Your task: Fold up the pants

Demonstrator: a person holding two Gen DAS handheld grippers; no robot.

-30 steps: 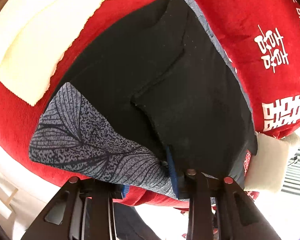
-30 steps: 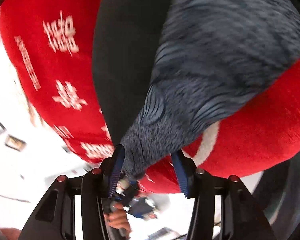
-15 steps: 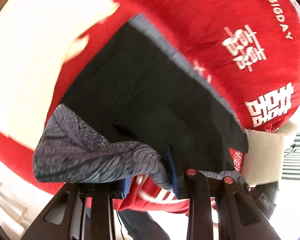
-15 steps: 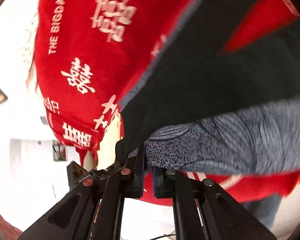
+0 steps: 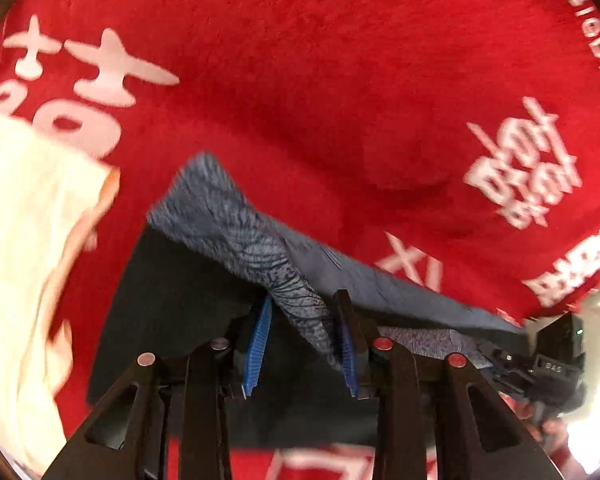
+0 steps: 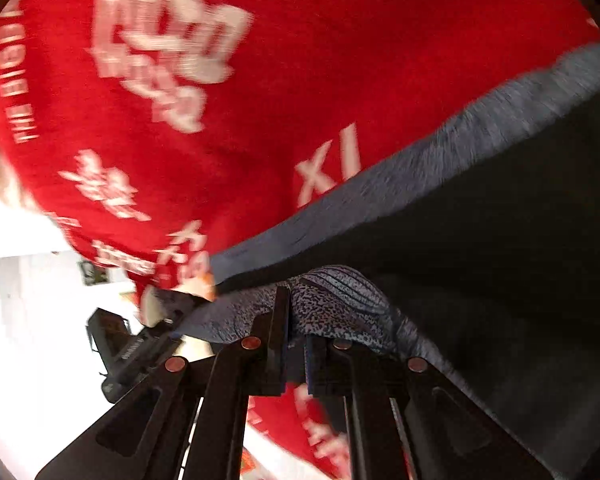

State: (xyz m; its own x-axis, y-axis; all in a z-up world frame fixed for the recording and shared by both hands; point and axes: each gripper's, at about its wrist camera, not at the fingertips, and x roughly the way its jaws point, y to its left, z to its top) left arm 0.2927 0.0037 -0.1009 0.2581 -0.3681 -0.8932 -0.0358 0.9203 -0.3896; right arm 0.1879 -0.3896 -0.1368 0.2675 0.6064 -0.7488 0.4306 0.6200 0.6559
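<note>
The pants are black with a grey leaf-patterned lining and lie on a red cloth with white characters. In the left wrist view a grey patterned corner runs up from between the fingers of my left gripper; the jaws stand apart with the cloth loose between them. In the right wrist view my right gripper is shut on a grey patterned fold of the pants, lifted above the black fabric.
A cream cloth lies at the left on the red cover. The other gripper's black body shows at the right edge of the left view, and likewise at the left in the right view. A bright white room lies beyond the cover's edge.
Both grippers swung forward over the pants carrying the grey patterned edge. The left jaws have come apart from a tight pinch. The right gripper stays shut on the fold it took.
</note>
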